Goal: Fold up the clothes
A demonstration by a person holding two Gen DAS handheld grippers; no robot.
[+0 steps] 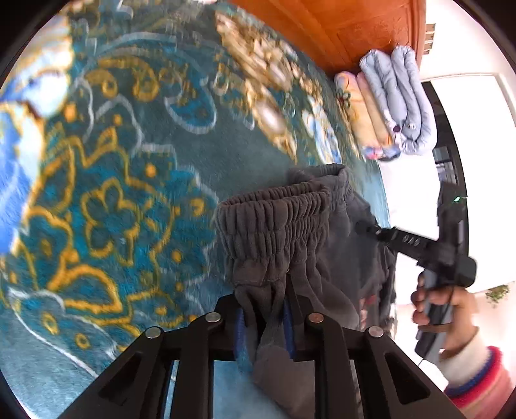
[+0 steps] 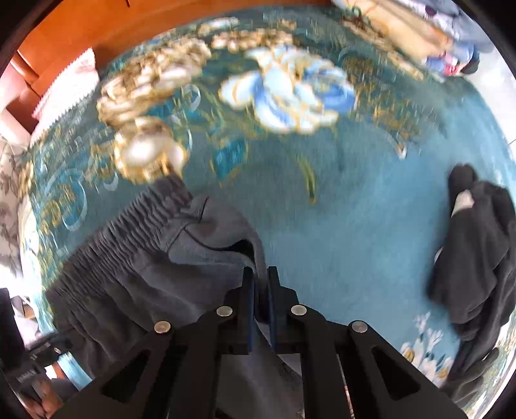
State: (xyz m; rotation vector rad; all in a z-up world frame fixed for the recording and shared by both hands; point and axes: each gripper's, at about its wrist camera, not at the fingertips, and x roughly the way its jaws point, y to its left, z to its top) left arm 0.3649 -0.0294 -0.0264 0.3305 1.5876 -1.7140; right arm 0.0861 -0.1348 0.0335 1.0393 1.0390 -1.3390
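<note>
**Grey trousers pinched at both ends above the blanket**

Grey elastic-waist trousers (image 1: 283,232) are gripped by both grippers & held over a teal floral blanket (image 1: 129,180). The L gripper (image 1: 265,325) is clenched on fabric just below the gathered waistband; cloth is bunched between its blue pads. The R gripper (image 2: 260,299) is closed tight on a thin fabric edge. A dark garment (image 2: 477,270) lies well apart on the blanket's R side. Folded quilts (image 1: 387,103) are stacked near a wooden headboard (image 1: 338,29).
</note>
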